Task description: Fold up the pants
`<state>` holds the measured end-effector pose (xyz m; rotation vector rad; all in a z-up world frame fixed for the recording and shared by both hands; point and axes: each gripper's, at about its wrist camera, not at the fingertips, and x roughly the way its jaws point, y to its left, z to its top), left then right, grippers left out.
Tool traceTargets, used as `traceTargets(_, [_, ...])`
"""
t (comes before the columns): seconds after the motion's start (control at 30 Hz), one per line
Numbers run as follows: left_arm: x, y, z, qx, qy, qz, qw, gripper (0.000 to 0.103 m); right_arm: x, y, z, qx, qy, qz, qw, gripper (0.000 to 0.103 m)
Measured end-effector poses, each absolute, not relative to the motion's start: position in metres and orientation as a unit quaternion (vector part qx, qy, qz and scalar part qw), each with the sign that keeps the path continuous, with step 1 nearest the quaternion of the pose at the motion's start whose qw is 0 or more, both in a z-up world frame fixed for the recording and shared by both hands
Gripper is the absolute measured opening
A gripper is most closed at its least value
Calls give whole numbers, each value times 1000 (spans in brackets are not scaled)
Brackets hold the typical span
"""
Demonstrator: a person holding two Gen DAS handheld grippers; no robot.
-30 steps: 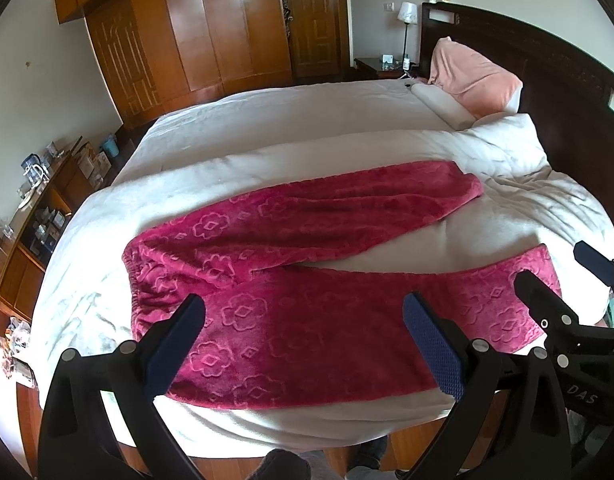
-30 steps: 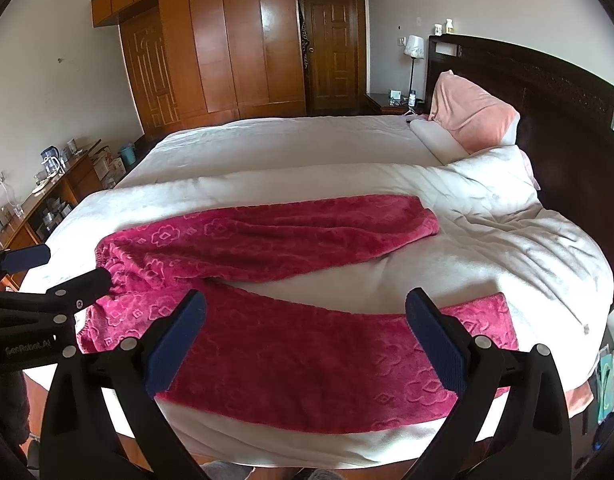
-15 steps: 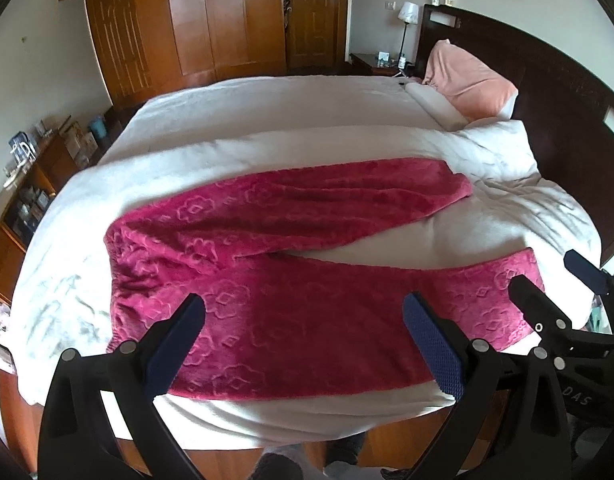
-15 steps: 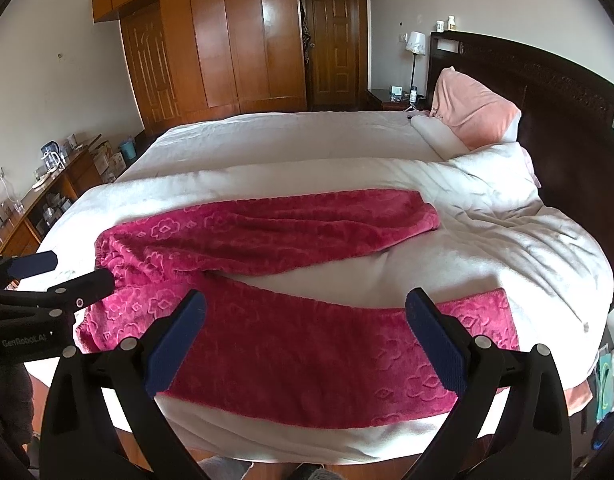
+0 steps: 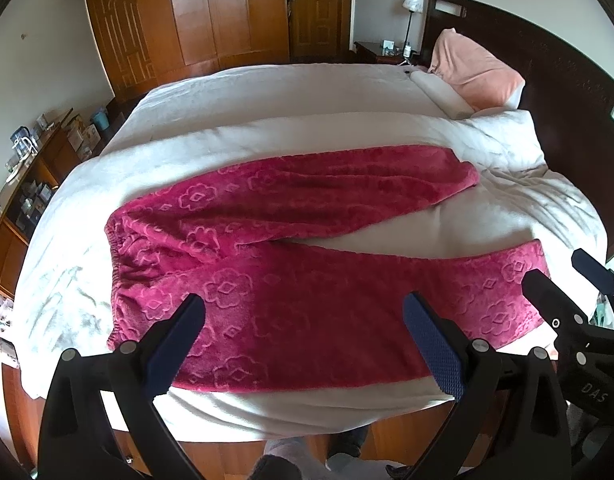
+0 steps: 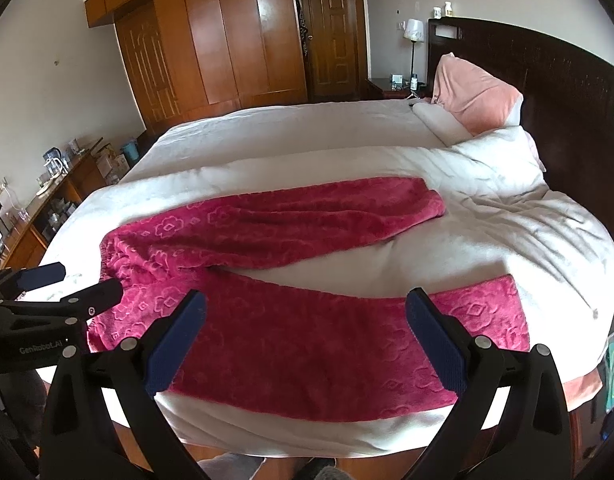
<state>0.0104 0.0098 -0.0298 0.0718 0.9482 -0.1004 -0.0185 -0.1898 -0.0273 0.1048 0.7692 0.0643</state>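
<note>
The magenta fleece pants [image 5: 307, 264] lie spread across the middle of the frame on the white bed [image 5: 267, 96], legs splayed toward the right. At the bottom of each view, the left gripper [image 5: 303, 344] and right gripper [image 6: 307, 340] hang with jaws wide apart, holding nothing.

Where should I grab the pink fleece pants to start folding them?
Probably the near leg: right gripper on its hem, left gripper on the waistband. Come from the bed's near edge. The pants lie flat, legs splayed apart, so the near leg could lift over the far one.
</note>
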Motion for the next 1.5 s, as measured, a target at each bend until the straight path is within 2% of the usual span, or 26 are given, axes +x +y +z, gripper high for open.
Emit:
traceTargets(0.53, [28, 7, -43, 38, 482, -46, 874, 98, -4, -191, -42, 66, 396, 50, 915, 100])
traceTargets(0.9, [79, 22, -64, 36, 508, -64, 858, 98, 34, -181, -58, 88, 427, 28, 900, 100])
traceTargets(1.5, [189, 115, -163, 19, 601, -69, 796, 98, 114, -105, -126, 128, 545, 11, 829, 100])
